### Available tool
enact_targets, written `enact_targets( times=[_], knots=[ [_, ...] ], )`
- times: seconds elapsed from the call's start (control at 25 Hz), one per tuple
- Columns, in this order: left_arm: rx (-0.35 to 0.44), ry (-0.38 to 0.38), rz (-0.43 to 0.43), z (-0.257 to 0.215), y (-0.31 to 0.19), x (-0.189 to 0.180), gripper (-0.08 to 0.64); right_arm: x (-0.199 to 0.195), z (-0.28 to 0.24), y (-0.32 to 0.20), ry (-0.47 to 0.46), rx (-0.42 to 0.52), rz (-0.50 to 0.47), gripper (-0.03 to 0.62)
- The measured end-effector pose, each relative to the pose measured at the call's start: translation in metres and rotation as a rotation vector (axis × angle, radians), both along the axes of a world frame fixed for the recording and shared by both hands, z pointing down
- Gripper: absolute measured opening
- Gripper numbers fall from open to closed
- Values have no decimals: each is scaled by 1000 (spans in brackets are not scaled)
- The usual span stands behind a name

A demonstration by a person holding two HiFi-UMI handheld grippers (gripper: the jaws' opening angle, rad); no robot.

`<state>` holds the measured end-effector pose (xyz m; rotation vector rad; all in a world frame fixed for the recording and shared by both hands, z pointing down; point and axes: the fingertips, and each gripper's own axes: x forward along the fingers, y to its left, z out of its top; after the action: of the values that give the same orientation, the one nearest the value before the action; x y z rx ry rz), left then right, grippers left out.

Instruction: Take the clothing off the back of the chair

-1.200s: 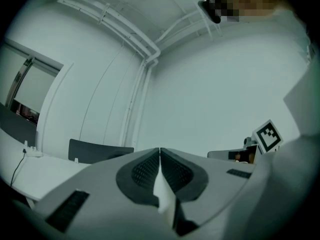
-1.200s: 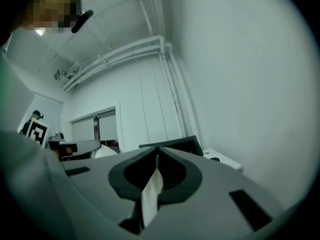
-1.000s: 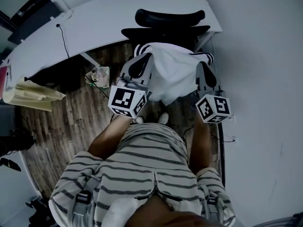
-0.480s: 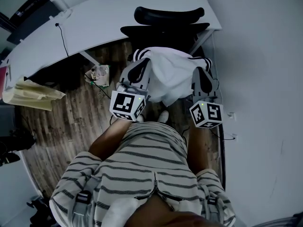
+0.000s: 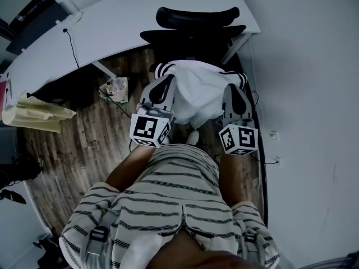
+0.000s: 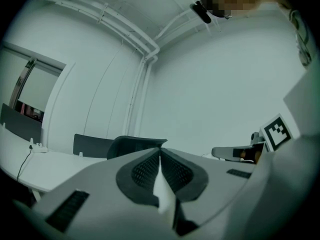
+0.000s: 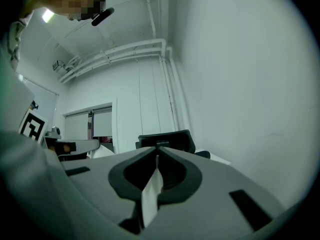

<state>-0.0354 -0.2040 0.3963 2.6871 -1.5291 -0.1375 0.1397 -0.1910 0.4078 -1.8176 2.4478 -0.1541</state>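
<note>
- Since a second ago, both grippers have come back from the chair, toward the person, and the white clothing has come with them.
- The right gripper has also moved inward, so its marker cube now stands closer to the left one than before.
- The jaws have not changed: both pairs were together on the cloth before and are so now.
- The left gripper has its jaws pressed together on a thin fold of the white clothing, which comes out below the pads.
- The right gripper is clamped in the same way on another fold.
- The clothing, white with dark stripes at its edge, hangs stretched between the two grippers, just on the person's side of the chair and above the wooden floor. Whether it touches the seat I cannot tell.
- The chair is pushed against the white desk.
- On the floor, left of the chair and under the desk edge, stands a small open container. Something light is in it, but it is too small to name.
</note>
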Motion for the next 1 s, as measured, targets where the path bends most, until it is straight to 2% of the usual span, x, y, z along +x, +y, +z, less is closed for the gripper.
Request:
enact_targets(
  times=[1.0],
  knots=[
    [-25, -4, -4, 15, 6, 9, 27, 12, 15, 5, 3, -20, 25, 31]
  ],
)
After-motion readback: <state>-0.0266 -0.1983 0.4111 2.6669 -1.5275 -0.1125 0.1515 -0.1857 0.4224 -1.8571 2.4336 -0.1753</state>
